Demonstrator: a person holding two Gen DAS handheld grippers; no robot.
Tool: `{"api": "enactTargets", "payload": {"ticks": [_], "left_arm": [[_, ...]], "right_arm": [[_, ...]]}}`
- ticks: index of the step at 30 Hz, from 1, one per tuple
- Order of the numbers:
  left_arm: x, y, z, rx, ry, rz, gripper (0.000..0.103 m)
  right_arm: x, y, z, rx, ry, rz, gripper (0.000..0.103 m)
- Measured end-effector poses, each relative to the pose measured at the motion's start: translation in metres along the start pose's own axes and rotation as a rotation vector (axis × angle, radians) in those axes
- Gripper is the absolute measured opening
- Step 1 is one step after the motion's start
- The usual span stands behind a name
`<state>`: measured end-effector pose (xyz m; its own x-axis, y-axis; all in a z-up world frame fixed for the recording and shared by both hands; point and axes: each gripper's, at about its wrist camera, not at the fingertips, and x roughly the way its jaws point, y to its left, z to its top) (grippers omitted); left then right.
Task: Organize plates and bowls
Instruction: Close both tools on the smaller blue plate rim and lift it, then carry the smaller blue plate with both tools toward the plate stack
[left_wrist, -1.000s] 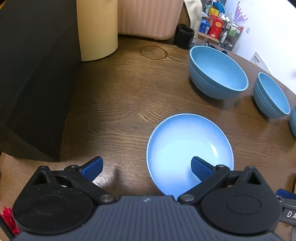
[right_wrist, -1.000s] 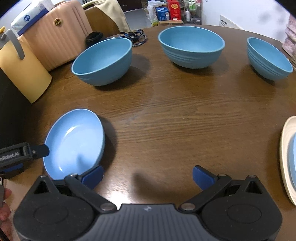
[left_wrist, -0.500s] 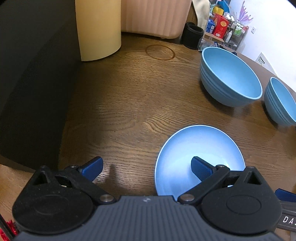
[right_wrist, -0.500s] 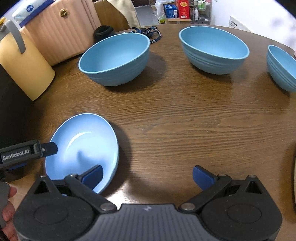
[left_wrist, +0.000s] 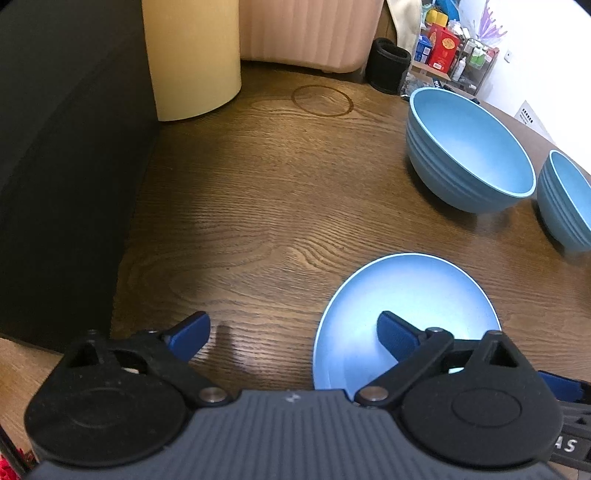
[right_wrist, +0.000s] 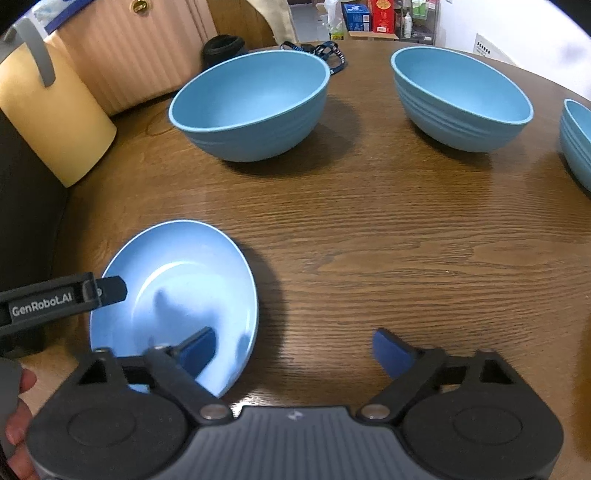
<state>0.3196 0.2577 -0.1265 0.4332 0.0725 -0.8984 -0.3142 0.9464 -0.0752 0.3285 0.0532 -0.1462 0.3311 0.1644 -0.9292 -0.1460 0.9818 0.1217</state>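
Progress: early, nothing stacked | plate (right_wrist: 177, 280) and bowls (right_wrist: 251, 107) lie apart on worktop (right_wrist: 369, 229) | both grippers' jaws spread, nothing pinched

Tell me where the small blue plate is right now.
The small blue plate lies on the wooden table, low and left in the right wrist view, nearer than the big bowl, between both open grippers.

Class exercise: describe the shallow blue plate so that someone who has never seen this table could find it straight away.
Start at the round wooden table. On the near side, below both open grippers, sits the light blue plate. Unlike the deep, ribbed blue bowls farther back, it is shallow, smooth and paler.
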Motion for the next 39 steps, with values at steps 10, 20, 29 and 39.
{"api": "enactTargets", "payload": {"ticks": [10, 20, 29, 39], "left_arm": [[0.012, -0.004, 0.0, 0.008, 0.047, -0.062, 0.058], [0.014, -0.009, 0.002, 0.042, 0.049, -0.103, 0.03], [0.015, -0.022, 0.002, 0.108, 0.071, -0.083, 0.025], [0.005, -0.031, -0.003, 0.141, 0.071, -0.075, 0.025]], "right_arm": [[0.008, 0.004, 0.002, -0.013, 0.013, 0.03, 0.052], [0.009, 0.008, 0.002, -0.007, 0.014, 0.087, 0.015], [0.01, 0.007, -0.005, 0.046, -0.028, 0.108, 0.01], [0.001, -0.004, -0.015, 0.093, -0.057, 0.123, 0.009]]}}
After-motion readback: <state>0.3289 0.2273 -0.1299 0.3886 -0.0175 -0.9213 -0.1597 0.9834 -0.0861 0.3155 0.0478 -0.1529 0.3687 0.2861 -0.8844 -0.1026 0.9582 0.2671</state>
